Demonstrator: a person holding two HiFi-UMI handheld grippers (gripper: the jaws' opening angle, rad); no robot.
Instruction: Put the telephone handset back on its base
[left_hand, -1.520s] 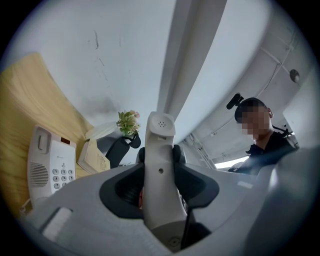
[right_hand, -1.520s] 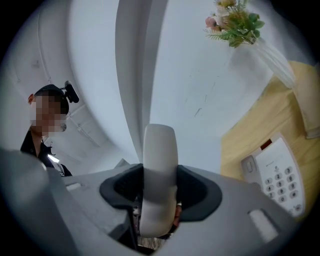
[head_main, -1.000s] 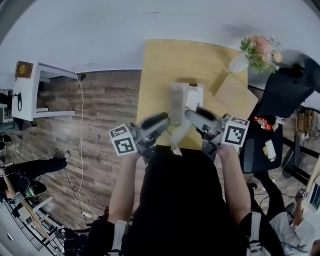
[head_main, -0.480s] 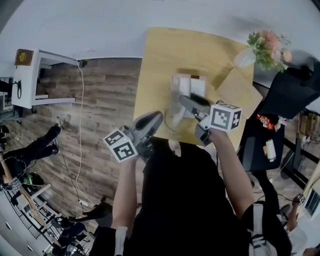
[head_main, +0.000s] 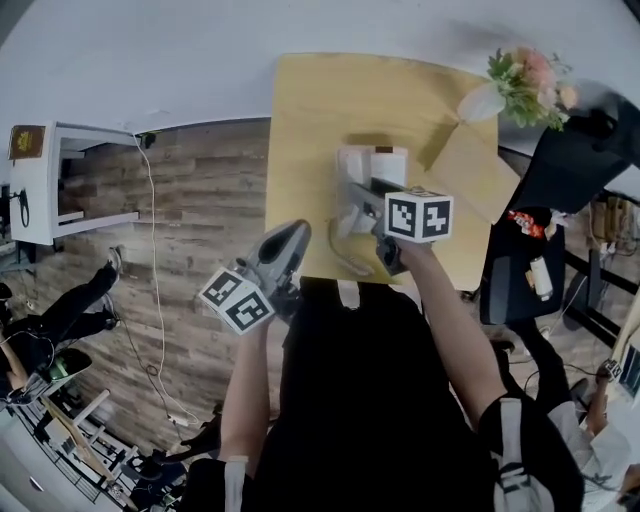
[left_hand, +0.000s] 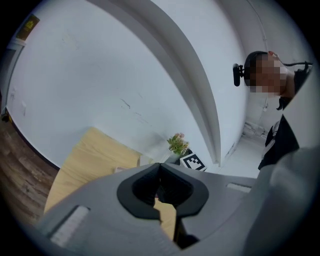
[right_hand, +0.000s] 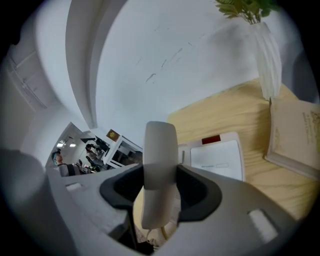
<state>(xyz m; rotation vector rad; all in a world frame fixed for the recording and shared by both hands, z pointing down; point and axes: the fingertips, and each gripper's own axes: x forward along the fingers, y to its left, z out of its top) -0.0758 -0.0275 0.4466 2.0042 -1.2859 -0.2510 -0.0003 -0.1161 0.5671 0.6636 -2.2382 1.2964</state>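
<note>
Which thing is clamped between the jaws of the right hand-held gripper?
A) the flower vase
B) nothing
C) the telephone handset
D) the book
C: in the right gripper view, the right hand-held gripper has its jaws pressed against both sides of the white telephone handset.

no legible text, no readable numbers

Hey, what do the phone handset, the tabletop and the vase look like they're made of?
The handset is likely plastic: off-white, smooth and matte, with soft rounded edges. The tabletop is wood or a wood-look laminate: pale, with fine grain lines. Which of the two can't be told. The vase is probably ceramic or glass: white, with vertical ribs.
</note>
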